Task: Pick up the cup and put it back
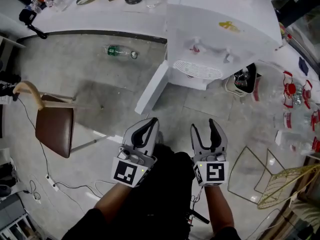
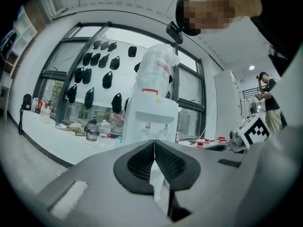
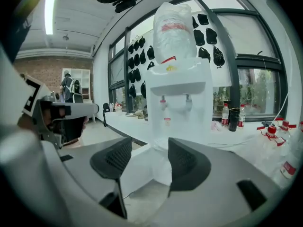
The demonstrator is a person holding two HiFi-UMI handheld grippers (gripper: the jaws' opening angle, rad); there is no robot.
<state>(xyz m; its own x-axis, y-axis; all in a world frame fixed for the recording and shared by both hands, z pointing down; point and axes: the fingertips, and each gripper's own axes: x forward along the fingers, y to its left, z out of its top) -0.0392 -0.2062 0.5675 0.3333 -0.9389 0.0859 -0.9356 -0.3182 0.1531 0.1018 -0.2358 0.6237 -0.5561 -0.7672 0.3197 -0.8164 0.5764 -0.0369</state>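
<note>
Cup cannot be made out in any view, neither at the water dispenser [image 1: 220, 34] and its drip tray [image 1: 196, 70] nor among the small clutter on the long white surface [image 1: 100, 21] beyond, so its place, heading and long axis cannot be told. Both grippers are held low and side by side before the person, aimed toward the dispenser, probably because no reach has begun. The left gripper [image 1: 148, 129] has its jaws together on nothing, while the right gripper [image 1: 204, 134] stands parted and empty.
</note>
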